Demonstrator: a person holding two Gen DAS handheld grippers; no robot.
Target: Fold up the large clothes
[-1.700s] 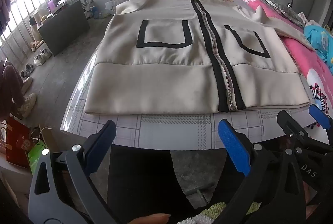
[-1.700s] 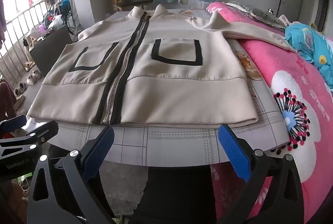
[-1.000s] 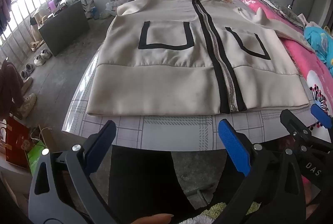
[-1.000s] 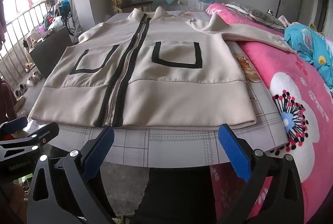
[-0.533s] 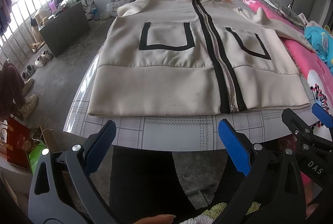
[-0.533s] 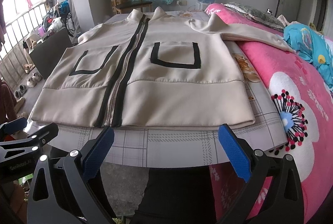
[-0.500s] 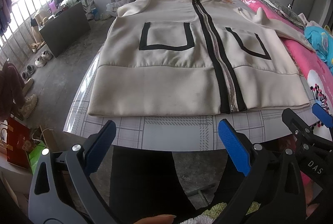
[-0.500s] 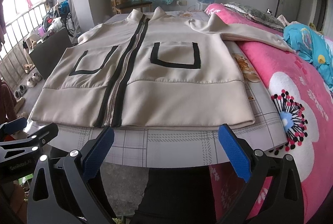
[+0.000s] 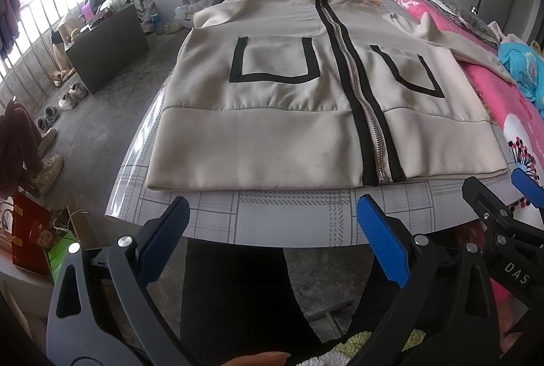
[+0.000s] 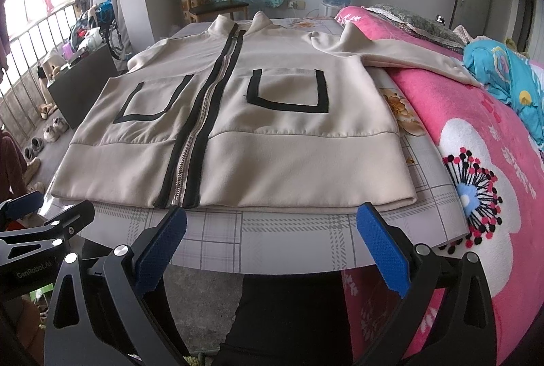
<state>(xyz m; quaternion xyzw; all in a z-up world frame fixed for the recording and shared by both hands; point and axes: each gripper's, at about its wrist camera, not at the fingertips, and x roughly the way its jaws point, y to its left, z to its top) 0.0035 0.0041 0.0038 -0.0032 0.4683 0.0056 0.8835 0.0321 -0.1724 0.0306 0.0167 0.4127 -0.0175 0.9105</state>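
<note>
Pre-fold, nothing grasped. Your left gripper (image 9: 272,240) hangs spread and empty, bottom of frame. Beige zip-front jacket with black trim (image 9: 306,101) lies flat on the checked tablecloth (image 10: 289,237), centre frame. Right gripper (image 10: 272,240) likewise spread. Next, probably: pinch hem corners or fold sleeves in.

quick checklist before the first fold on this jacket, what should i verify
1. Beige zip-front jacket lies flat, front up: ok.
2. Black-edged zipper closed along its visible length: ok.
3. Left claw open and empty, short of the hem: ok.
4. Right claw open and empty: ok.
5. Right sleeve on the checked table: not ok, it trails onto the pink flowered blanket.
6. Other sleeve's position: cannot tell.
</note>
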